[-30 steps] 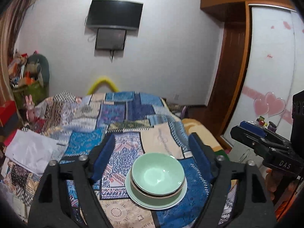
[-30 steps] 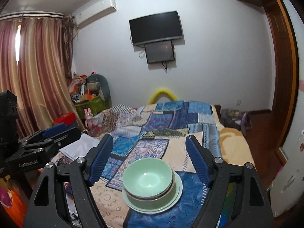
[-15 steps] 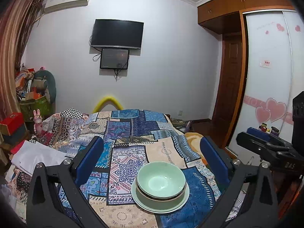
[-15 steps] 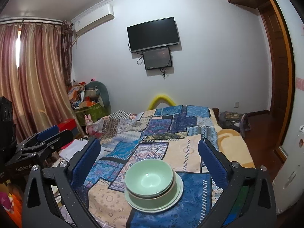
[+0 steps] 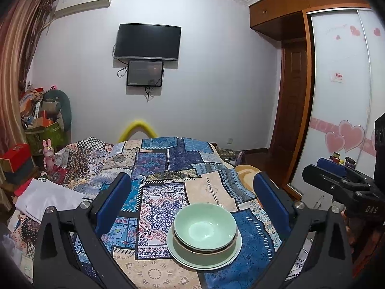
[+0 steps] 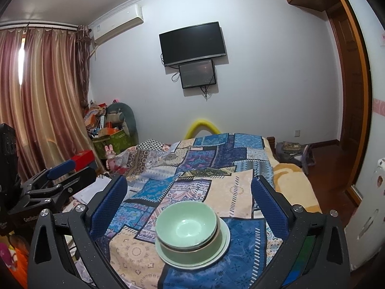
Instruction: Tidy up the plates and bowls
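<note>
Two pale green bowls [image 5: 204, 228] sit nested on a pale green plate [image 5: 231, 255] on the patchwork cloth near its front edge. The same stack of bowls [image 6: 186, 226] and plate [image 6: 222, 248] shows in the right wrist view. My left gripper [image 5: 192, 202] is open and empty, held back from the stack, which lies low between its blue fingers [image 5: 113, 202]. My right gripper [image 6: 189, 202] is open and empty in the same way. Each gripper appears at the edge of the other's view, the right gripper [image 5: 341, 183] at the right and the left gripper [image 6: 57, 180] at the left.
The patchwork cloth [image 5: 168, 168] covers a bed-like surface stretching toward the far wall. A white folded cloth [image 5: 45, 200] lies at its left edge. Boxes and clutter [image 5: 36, 120] stand at the far left, a wardrobe [image 5: 341, 96] at the right.
Both grippers have opened wider and pulled up and back, so more of the room shows. The bowls and plate have not moved.
</note>
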Demonstrator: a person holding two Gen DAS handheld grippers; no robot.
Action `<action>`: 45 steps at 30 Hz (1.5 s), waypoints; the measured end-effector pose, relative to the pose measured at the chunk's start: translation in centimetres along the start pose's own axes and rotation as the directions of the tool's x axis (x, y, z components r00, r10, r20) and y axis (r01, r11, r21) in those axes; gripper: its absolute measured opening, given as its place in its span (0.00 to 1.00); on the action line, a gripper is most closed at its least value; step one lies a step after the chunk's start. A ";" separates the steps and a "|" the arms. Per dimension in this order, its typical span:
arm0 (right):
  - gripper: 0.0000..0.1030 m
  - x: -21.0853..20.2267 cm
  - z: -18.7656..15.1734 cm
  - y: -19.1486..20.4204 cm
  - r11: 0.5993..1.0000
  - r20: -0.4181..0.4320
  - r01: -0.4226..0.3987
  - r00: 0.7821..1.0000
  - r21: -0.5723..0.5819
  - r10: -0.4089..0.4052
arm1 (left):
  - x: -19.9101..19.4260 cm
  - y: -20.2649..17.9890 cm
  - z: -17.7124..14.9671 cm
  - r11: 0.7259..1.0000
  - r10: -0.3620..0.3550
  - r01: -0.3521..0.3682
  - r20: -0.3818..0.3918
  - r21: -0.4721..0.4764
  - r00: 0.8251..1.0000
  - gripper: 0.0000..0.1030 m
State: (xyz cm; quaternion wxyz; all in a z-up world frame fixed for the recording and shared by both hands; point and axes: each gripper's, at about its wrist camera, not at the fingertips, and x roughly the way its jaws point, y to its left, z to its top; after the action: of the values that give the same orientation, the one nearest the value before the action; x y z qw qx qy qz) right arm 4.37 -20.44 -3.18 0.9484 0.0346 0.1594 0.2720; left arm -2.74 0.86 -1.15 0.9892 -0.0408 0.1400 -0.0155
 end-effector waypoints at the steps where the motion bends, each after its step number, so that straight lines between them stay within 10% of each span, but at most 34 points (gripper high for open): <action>1: 1.00 0.0 0.0 0.1 1.000 0.001 0.001 1.000 -0.003 -0.001 | 0.0 -0.1 -0.1 1.000 -0.001 0.001 -0.001 0.003 1.000 1.00; 45: 1.00 -0.2 0.3 0.6 0.999 0.013 0.003 1.000 -0.032 -0.003 | 0.4 -0.8 -0.4 0.999 -0.027 0.027 -0.004 0.040 1.000 1.00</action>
State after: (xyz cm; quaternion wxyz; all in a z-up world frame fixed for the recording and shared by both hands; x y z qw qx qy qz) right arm 4.02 -20.02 -2.73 0.9502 0.0208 0.1490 0.2728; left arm -2.48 0.06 -1.56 0.9892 -0.0230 0.1410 -0.0316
